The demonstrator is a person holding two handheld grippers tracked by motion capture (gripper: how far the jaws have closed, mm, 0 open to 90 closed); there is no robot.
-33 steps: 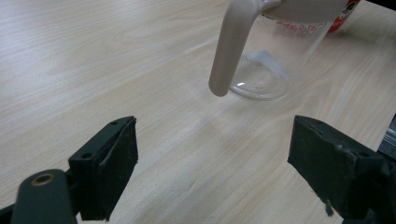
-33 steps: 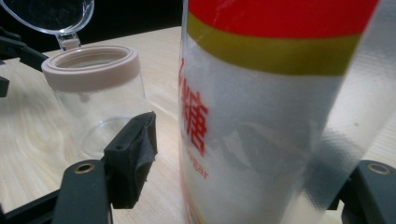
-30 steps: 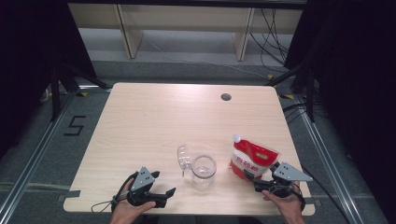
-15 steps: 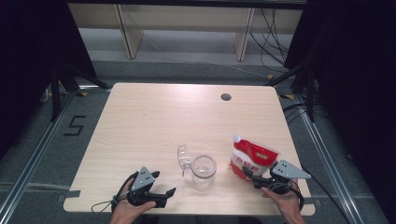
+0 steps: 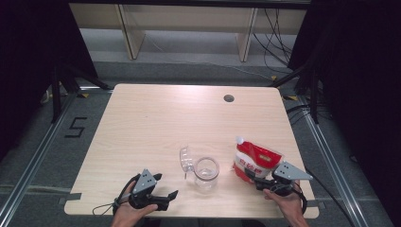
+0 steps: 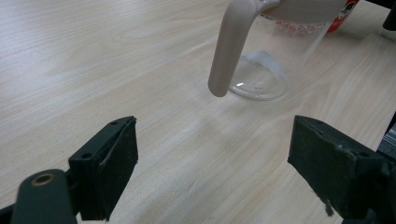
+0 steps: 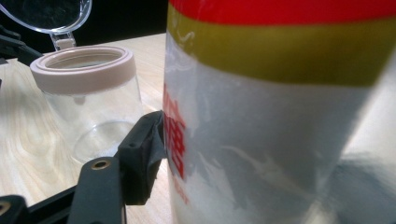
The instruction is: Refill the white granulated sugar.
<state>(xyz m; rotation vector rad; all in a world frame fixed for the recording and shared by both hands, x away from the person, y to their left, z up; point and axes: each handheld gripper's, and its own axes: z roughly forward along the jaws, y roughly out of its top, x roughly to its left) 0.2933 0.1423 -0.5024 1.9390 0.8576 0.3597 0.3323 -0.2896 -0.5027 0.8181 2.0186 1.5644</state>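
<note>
Where two grippers wait — one jar (image 5: 206,171), one pouch (image 5: 257,161)

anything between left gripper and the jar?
Nothing: in the left gripper view, bare table runs from the open fingers up to the clear jar and its hanging beige handle. The high view agrees.
</note>
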